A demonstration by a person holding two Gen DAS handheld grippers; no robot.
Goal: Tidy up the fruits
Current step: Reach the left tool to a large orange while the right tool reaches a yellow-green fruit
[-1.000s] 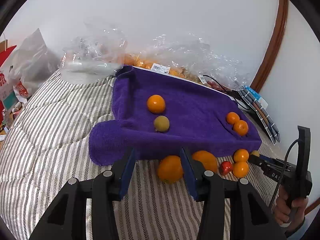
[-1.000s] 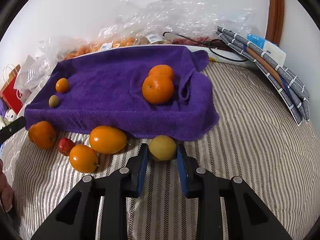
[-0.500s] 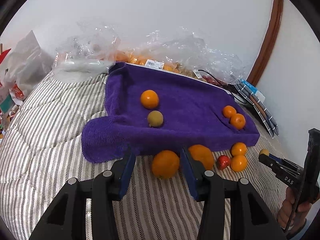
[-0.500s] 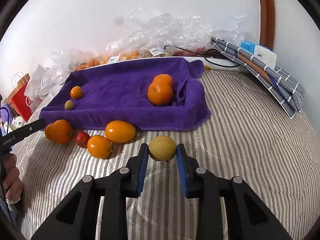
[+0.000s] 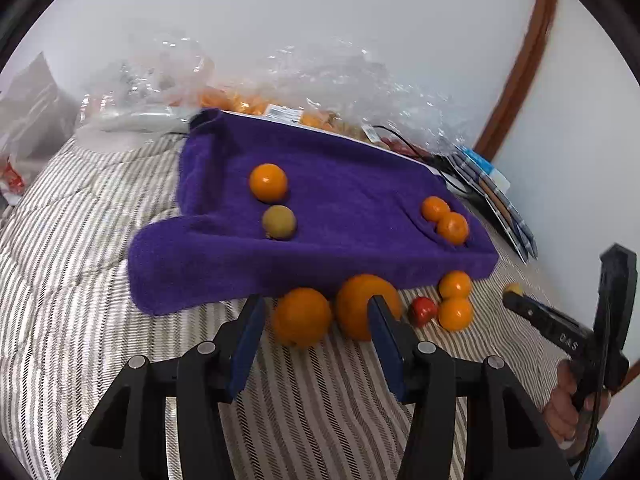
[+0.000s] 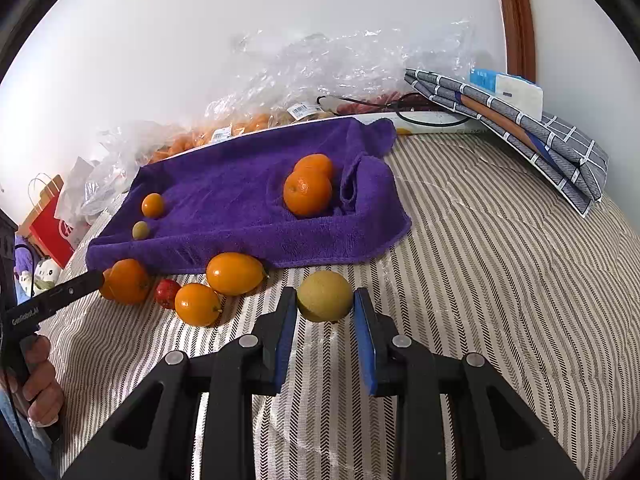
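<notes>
Left wrist view: left gripper (image 5: 316, 312) has its jaws opening; an orange (image 5: 302, 317) lies between the blue pads on the striped bedcover (image 5: 80, 248), with a gap showing on the left side, so nothing is gripped. A second orange (image 5: 362, 306) sits just right of it, partly behind the right pad. Further right: a small red fruit (image 5: 423, 311) and two small oranges (image 5: 455, 300), all along the near edge of the purple towel (image 5: 352, 200). On the towel: one orange (image 5: 268, 182) with a greenish fruit (image 5: 279, 222) just in front of it on the left, a pair of oranges (image 5: 446, 220) at the right end. Clear plastic bags (image 5: 340, 80) lie behind the towel against the wall. The right gripper (image 5: 513, 292) shows at far right, with a hand (image 5: 568, 408) on its handle.

Right wrist view: right gripper (image 6: 325, 306) is clamped on a yellow-green lemon (image 6: 325, 295), both pads pressing its sides; whether it is lifted off the bedcover I cannot tell. It is just in front of the towel's near right corner. The loose fruits lie to the left of it. Folded grey cloth (image 6: 520, 128) lies at far right.
</notes>
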